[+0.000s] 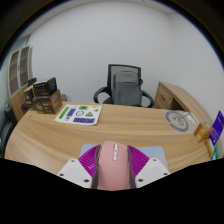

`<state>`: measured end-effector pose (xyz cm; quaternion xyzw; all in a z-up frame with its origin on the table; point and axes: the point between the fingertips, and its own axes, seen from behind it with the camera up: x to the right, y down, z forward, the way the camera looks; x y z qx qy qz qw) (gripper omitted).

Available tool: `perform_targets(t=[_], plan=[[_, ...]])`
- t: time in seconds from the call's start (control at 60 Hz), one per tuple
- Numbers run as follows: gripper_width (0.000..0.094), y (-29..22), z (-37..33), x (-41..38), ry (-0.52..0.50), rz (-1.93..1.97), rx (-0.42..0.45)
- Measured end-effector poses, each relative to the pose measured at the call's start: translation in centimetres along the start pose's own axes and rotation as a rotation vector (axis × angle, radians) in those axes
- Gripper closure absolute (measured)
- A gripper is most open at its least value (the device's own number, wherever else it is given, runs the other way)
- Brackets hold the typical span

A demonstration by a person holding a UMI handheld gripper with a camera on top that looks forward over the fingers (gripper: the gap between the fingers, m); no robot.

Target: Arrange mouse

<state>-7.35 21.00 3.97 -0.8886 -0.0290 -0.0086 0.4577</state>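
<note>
A pink computer mouse (112, 165) sits between my two fingers, its buttons and scroll wheel facing up. My gripper (112, 160) is shut on it: the purple pads (90, 158) press against both of its sides. The mouse is held above the near edge of a light wooden desk (120, 128). Its underside and rear are hidden.
A colourful booklet (78, 114) lies on the desk ahead to the left. A round white object (178, 121) and a blue-purple item (217, 127) sit at the right. A black office chair (126, 86) stands behind the desk. A cabinet with items (42, 97) is at the far left.
</note>
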Motion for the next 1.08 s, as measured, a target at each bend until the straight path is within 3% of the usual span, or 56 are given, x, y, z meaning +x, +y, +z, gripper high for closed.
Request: perform_targets(t=[0.1, 0.133, 0.283, 0.383, 0.433, 0.45, 0.483, 0.683, 0.933, 1.083], plan=[[0.0507, 3.6, 1.0, 1.0, 0.008, 0.003, -0.044], [0.0509, 3.2, 1.1, 1.3, 0.001, 0.007, -0.004], [0.045, 3.4, 1.1, 1.3, 0.016, -0.01, 0.018], [0.0326, 3.6, 0.9, 1.3, 0.01, 0.017, 0.002], [0.0114, 3.9, 0.6, 1.5, 0.011, 0.023, -0.013], [0.008, 3.9, 0.4, 1.6, 0.015, 0.028, -0.015], [0.0116, 3.8, -0.1, 1.8, 0.021, 0.041, -0.019], [0.0098, 2.4, -6.4, 0.8, 0.032, 0.092, 0.011], [0.0097, 0.4, -21.7, -4.3, 0.065, 0.099, 0.084], [0.0096, 2.0, -29.9, -7.7, 0.061, 0.14, 0.085]])
